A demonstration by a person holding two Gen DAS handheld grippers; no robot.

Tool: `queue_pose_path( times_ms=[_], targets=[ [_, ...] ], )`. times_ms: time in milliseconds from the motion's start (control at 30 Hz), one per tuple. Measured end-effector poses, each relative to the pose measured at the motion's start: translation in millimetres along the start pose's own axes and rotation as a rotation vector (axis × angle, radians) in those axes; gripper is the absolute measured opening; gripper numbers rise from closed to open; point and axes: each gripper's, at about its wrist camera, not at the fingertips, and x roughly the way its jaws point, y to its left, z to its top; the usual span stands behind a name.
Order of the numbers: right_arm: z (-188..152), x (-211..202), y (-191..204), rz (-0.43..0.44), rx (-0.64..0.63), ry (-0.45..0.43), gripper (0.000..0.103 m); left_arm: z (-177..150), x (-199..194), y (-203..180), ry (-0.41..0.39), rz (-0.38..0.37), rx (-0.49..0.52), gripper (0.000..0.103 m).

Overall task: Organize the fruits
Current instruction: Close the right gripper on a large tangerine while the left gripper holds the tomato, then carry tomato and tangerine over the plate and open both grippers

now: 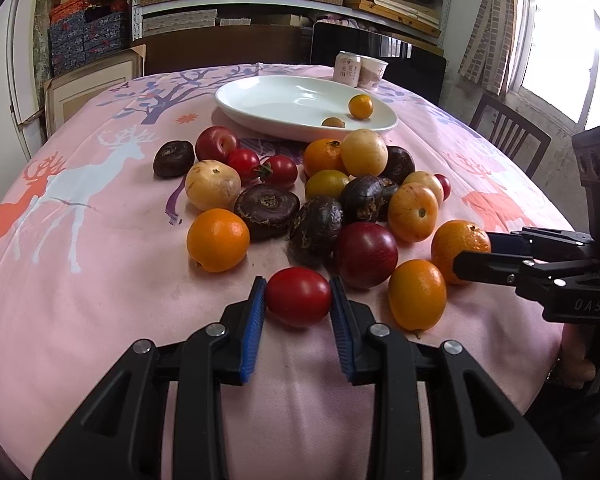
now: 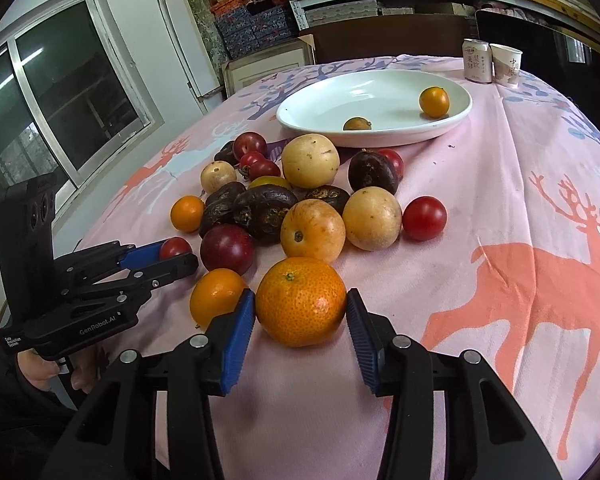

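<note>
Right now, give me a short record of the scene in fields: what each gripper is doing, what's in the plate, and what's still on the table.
left gripper: fingers either side of a red tomato, touching it
right gripper: fingers around a tangerine, small gaps visible
plate: white, holds two small orange fruits
tablecloth: pink, deer print
pile: mixed fruits, loose on the cloth
far edge: can beside paper cup

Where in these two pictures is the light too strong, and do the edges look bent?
Left wrist view: the window at upper right is blown out white, and the shelves curve. Right wrist view: no such glare; the white plate shows soft highlights, and the table edge bows, corners dark.
</note>
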Motion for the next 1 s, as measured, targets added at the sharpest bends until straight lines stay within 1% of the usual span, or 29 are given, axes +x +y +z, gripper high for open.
queue_pose_path(
  times_ms=[433, 600, 1000],
  targets=[
    [-1.1, -12.0, -7.4, -0.025, 0.015, -0.029, 0.047, -0.5, 0.9, 2.7, -0.002, 0.004, -0.002, 0.031],
    [-2.4, -16.1, -10.4, -0.027, 0.021, -0.038, 0.047, -2.2, -3.4, 8.5, -0.030, 0.007, -0.021, 0.031],
    [-3.1, -25.4, -18.2, -0.033, 0.040, -0.055, 0.047, -2.4, -10.2, 1.2, -0.033, 0.015, -0.006, 0.031]
  ],
)
